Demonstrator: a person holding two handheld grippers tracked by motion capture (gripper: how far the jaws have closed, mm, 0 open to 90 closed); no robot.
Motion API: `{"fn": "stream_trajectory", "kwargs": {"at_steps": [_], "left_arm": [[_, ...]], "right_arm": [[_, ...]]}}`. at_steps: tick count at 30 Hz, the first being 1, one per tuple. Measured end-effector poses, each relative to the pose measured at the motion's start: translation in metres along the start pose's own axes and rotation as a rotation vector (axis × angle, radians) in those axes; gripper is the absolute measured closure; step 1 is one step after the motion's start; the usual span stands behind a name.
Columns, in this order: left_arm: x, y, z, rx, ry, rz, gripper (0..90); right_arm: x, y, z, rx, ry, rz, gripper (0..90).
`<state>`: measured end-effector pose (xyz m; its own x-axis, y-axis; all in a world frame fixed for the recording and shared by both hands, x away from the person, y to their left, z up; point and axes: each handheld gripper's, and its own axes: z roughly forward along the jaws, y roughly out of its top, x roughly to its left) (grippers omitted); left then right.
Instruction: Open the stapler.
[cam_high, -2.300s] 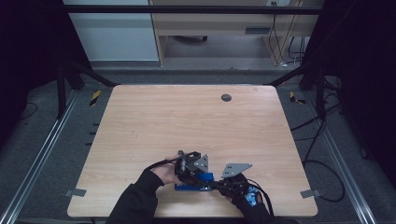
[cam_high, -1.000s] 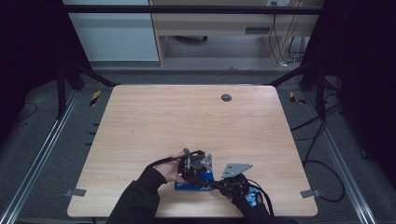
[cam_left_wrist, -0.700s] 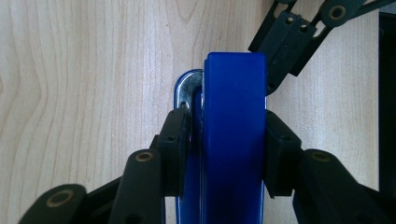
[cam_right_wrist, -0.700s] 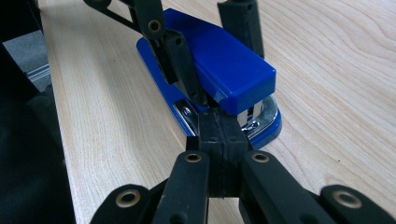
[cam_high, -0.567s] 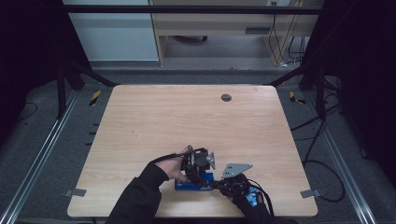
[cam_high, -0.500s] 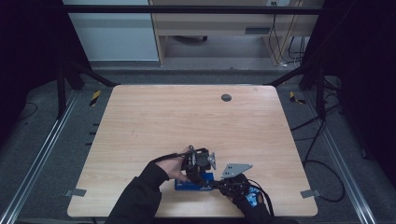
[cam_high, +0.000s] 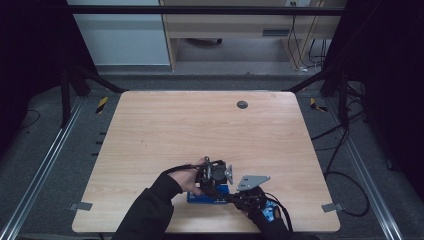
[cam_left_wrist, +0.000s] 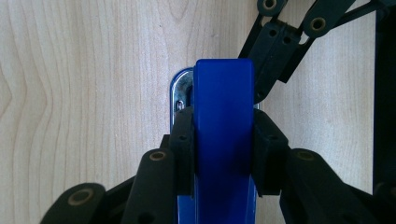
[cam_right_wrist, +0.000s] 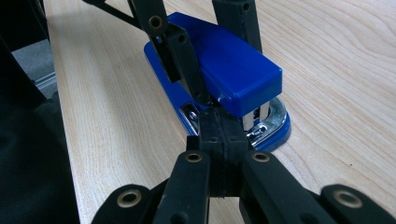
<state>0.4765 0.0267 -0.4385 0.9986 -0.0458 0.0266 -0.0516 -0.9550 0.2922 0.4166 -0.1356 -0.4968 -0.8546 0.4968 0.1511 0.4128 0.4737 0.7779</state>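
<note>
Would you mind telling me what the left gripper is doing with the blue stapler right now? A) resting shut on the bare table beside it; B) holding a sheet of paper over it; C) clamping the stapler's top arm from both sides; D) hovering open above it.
C: in the left gripper view, the left gripper has its jaws pressed against both sides of the blue stapler.

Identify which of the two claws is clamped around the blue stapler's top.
The left claw: its pads press both sides of the stapler top. The right claw is shut, tips at the stapler's front base.
</note>
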Motion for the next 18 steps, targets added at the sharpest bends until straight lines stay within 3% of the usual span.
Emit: {"fn": "stream_trajectory", "kwargs": {"at_steps": [5, 6, 8, 9, 11, 13, 18], "left_arm": [[-0.001, -0.005, -0.001, -0.047, 0.002, -0.013, 66.0], [-0.002, -0.007, -0.003, -0.073, -0.004, -0.032, 66.0], [0.002, -0.017, -0.026, -0.198, -0.02, -0.055, 65.9], [0.003, -0.021, -0.034, -0.237, -0.016, -0.066, 65.9], [-0.002, -0.02, -0.032, -0.187, 0.006, -0.038, 65.8], [-0.003, -0.019, -0.018, -0.133, 0.016, -0.031, 65.7], [0.0, -0.026, -0.007, -0.212, 0.002, -0.06, 65.5]], "right_arm": [[0.001, 0.0, 0.0, 0.0, -0.006, -0.013, 90.0], [0.001, 0.0, 0.0, 0.001, -0.006, -0.01, 90.0], [0.001, 0.0, -0.001, -0.002, -0.018, -0.004, 90.0], [0.001, 0.0, -0.001, -0.002, -0.018, -0.004, 90.0], [-0.003, 0.0, -0.001, -0.007, 0.0, 0.023, 90.0], [-0.001, 0.002, 0.001, 0.006, -0.002, 0.004, 90.0], [-0.002, 0.001, 0.001, -0.002, 0.001, 0.003, 90.0]]}}
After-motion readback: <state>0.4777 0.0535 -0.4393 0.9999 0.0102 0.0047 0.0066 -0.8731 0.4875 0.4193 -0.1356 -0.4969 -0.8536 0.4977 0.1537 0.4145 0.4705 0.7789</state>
